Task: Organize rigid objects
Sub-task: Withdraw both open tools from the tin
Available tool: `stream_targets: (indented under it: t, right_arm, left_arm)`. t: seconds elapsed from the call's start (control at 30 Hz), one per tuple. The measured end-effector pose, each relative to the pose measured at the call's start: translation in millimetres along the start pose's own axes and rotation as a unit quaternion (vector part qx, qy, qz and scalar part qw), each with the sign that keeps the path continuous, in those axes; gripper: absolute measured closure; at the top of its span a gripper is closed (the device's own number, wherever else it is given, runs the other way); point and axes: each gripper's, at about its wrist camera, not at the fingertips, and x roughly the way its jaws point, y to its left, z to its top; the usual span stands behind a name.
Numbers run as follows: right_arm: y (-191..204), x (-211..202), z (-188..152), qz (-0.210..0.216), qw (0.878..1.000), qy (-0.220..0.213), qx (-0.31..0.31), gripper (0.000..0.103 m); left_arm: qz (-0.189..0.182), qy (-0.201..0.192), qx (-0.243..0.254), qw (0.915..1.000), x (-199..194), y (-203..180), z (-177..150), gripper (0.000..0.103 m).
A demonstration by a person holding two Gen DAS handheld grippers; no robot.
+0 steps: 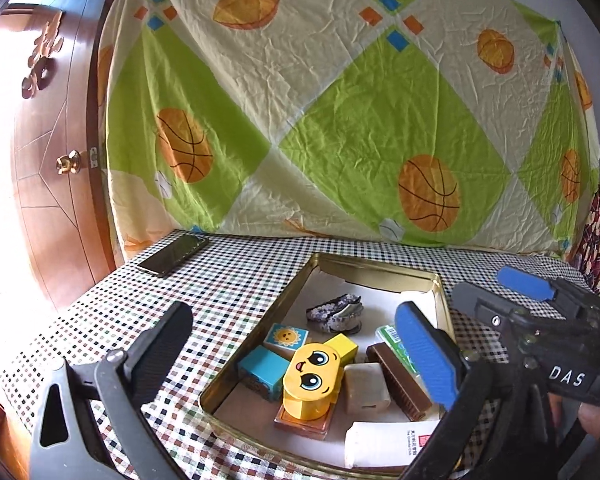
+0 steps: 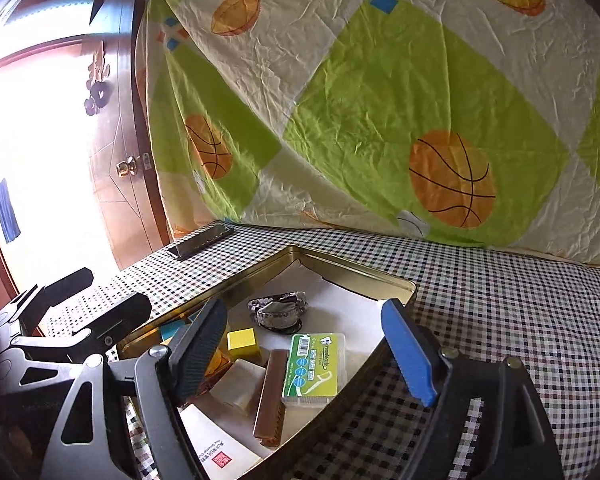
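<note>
A gold metal tin (image 1: 380,276) (image 2: 352,268) lies on the checked tablecloth. It holds a yellow block with a cartoon face (image 1: 310,376), a blue block (image 1: 260,372), a sun-picture block (image 1: 286,338), a beige bar (image 1: 366,388), a brown bar (image 2: 270,396), a green floss box (image 2: 316,368), a grey hair clip (image 2: 278,310) and a white box (image 1: 388,444). My left gripper (image 1: 300,344) is open and empty above the tin's near side. My right gripper (image 2: 306,344) is open and empty over the tin; it also shows in the left wrist view (image 1: 496,292).
A dark phone (image 1: 174,254) lies at the table's far left corner. A basketball-print sheet (image 1: 340,112) hangs behind the table. A wooden door (image 1: 48,168) with a brass knob stands at the left. Checked cloth (image 2: 520,320) spreads right of the tin.
</note>
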Motion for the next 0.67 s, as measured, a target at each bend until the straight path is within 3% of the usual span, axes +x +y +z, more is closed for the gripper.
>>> stream_targets:
  t: [0.17,0.23,0.33,0.47,0.67]
  right_arm:
    - [12.7,-16.0,4.5,0.016,1.000,-0.012,-0.012,0.021]
    - [19.5,-18.9,4.1,0.025,0.999,-0.013,-0.021,0.015]
    - [33.1,-20.9,1.5,0.028,0.998,-0.015,-0.047,0.014]
    - [47.0,-23.1,-1.9,0.018,0.997,-0.017,-0.074,0.014]
    - [43.3,-25.4,-2.7,0.024,0.997,-0.016,-0.068,0.014]
  left_arm:
    - [-0.002,-0.001,-0.018,0.9998,-11.8,11.0,4.0,0.000]
    - [0.003,0.000,-0.020,0.9998,-14.1,14.5,3.9,0.000]
    - [-0.001,0.008,-0.028,0.9996,-12.3,19.6,2.4,0.000]
    - [0.018,0.003,-0.013,0.9997,-11.3,17.5,-1.6,0.001]
    - [0.016,0.002,-0.006,0.9998,-13.6,15.7,-1.6,0.001]
